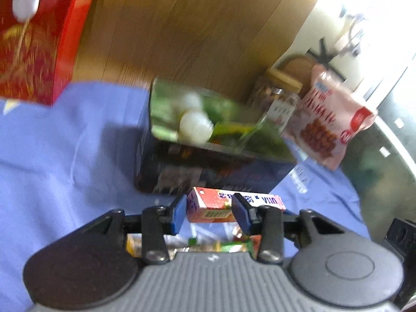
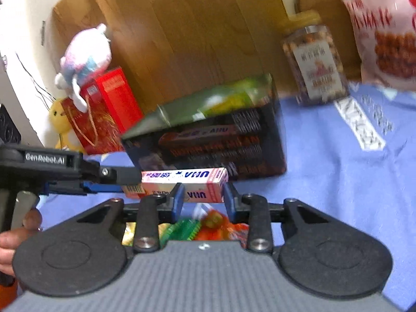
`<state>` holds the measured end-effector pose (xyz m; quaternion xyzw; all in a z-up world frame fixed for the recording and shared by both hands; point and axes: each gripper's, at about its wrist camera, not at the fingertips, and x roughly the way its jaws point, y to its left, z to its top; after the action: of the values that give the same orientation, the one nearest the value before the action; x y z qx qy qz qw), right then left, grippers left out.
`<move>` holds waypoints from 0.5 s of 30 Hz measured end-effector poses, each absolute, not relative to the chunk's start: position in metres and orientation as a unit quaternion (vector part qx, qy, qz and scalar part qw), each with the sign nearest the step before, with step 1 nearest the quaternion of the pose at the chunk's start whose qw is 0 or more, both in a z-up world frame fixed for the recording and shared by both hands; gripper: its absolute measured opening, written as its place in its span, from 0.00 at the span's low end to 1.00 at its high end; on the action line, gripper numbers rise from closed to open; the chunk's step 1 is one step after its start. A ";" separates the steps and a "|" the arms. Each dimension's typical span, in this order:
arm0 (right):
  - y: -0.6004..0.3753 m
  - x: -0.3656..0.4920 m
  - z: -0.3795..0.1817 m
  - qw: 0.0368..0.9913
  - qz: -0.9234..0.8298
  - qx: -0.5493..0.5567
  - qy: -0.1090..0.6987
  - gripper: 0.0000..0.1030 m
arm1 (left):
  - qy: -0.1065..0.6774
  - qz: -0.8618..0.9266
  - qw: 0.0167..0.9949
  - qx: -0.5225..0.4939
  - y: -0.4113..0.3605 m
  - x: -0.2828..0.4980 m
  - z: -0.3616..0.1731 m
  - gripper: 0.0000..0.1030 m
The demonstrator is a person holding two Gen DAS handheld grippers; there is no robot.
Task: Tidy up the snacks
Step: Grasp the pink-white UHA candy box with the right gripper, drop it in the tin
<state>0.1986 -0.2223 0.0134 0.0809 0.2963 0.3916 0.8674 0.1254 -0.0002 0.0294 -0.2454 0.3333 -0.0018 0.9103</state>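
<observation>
Left wrist view: left gripper [image 1: 209,212] clasps one end of the pink snack carton [image 1: 221,204], at 6 o'clock of the dark tin [image 1: 208,166] on the blue cloth [image 1: 65,143]. Right wrist view: right gripper [image 2: 204,197], jaws parted, flanks the carton's other end without evident contact; nut jar [image 2: 316,62] at 1 o'clock.

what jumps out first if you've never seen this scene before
Most striking is the slim pink candy box, right in front of both tools and over the blue cloth, with the left tool straddling one end. Behind it stands a dark box with a green top. At the left against the wood panel, a pastel plush toy sits on a red gift box.
</observation>
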 end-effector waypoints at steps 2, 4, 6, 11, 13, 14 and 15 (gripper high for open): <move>-0.221 0.197 0.024 0.874 0.392 0.083 0.276 0.35 | 0.318 -0.004 0.917 -0.242 0.000 0.123 0.041 0.36; -0.220 0.199 0.033 0.880 0.390 0.085 0.255 0.35 | 0.307 -0.007 0.921 -0.240 0.002 0.125 0.049 0.37; -0.216 0.205 0.041 0.886 0.389 0.082 0.239 0.35 | 0.296 -0.005 0.925 -0.241 0.006 0.132 0.058 0.37; -0.190 0.235 0.044 0.890 0.390 0.067 0.229 0.39 | 0.278 0.028 0.930 -0.239 0.022 0.164 0.063 0.40; -0.184 0.246 0.041 0.892 0.377 0.067 0.240 0.39 | 0.291 0.039 0.924 -0.246 0.028 0.176 0.057 0.42; -0.188 0.245 0.042 0.894 0.371 0.075 0.240 0.39 | 0.292 0.041 0.922 -0.252 0.029 0.175 0.056 0.42; -0.195 0.242 0.042 0.892 0.373 0.090 0.238 0.39 | 0.283 0.033 0.924 -0.255 0.030 0.169 0.056 0.43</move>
<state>0.2419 -0.1950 0.0422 0.0901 0.2376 0.3734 0.8922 0.1695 0.0300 0.0555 -0.2552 0.2832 0.0328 0.9239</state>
